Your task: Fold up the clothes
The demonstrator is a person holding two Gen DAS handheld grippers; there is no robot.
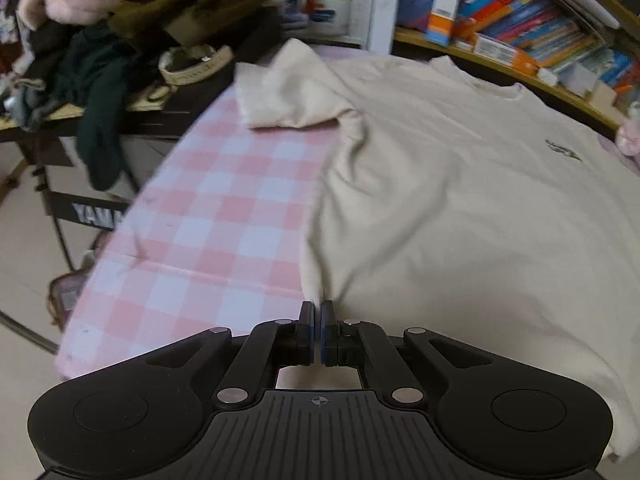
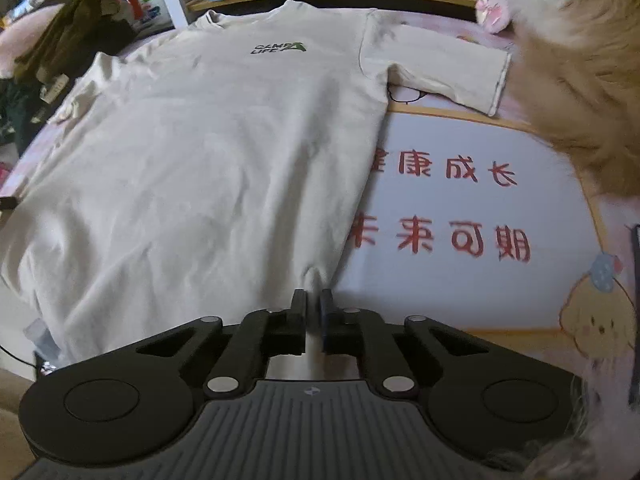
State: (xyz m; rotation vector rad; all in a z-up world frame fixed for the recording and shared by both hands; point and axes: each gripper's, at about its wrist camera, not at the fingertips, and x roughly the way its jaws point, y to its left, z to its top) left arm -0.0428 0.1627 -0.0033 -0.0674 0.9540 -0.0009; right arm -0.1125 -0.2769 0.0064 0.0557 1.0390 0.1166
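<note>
Left gripper (image 1: 319, 307): jaws drawn almost together, pinching the hem corner of the cream T-shirt (image 1: 460, 208); a small peak of fabric rises between the blue pads. Right gripper (image 2: 313, 298): jaws narrow with a slim gap, a pucker of the shirt's other hem corner sitting at the tips; whether cloth is actually clamped between them cannot be told, since the fingers hide the contact. Shirt lies flat, front up, collar away from both cameras, spread over the table (image 1: 208, 216). Left view: the near sleeve (image 1: 288, 88) is folded or bunched onto itself on the pink-and-white checked cover; motion blur softens its edges. The chest logo (image 2: 276, 47) reads clearly only in the right view; in the left it is a dark smudge. Right view: the far sleeve (image 2: 448, 72) lies out flat, cuff touching a furry tan mass (image 2: 576, 92) whose identity is unclear, cut by the frame edge. Beside the shirt, a printed mat with red characters (image 2: 440, 208), partly covered by the shirt's side. Behind: a bookshelf (image 1: 520, 28), spines blurred, and a heap of dark and pink clothes (image 1: 120, 12) on a stand, its lettering cut off.
</note>
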